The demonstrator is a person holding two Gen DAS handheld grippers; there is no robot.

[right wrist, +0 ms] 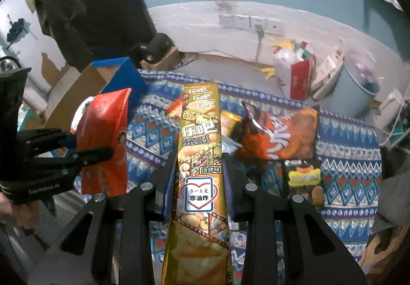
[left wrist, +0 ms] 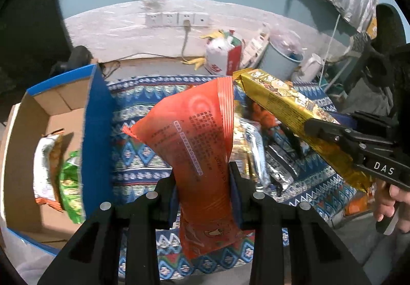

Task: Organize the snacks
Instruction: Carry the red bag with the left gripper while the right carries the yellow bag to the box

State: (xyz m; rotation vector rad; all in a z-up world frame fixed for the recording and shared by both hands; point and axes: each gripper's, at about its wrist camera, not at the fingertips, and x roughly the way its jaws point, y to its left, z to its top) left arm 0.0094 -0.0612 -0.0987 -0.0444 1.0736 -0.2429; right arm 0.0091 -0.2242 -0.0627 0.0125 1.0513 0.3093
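Two matte black plastic two-finger grippers are seen, the left gripper [left wrist: 203, 182] and the right gripper [right wrist: 200, 177]. Round silver screw heads [left wrist: 151, 194] are set in the angular, cut-out frames, and blue pads [right wrist: 167, 190] line the fingers. White lettering "DAS" [left wrist: 383, 168] is printed on the right gripper's side.

Your left gripper [left wrist: 203, 182] and right gripper [right wrist: 200, 177] are both full, so neither can grab more. On the left, the blue wall [left wrist: 96, 136] of the open box [left wrist: 28, 157] stands up tall; you must go over it, not through it. Inside, two bags [left wrist: 59, 169] fill the near part, and the far part has bare floor. The mat [left wrist: 143, 151] next to the box is bare. On the right, the pile of snacks [right wrist: 279, 136] covers the mat. The long yellow pack [left wrist: 289, 111] sticks out toward the orange bag [left wrist: 194, 136].
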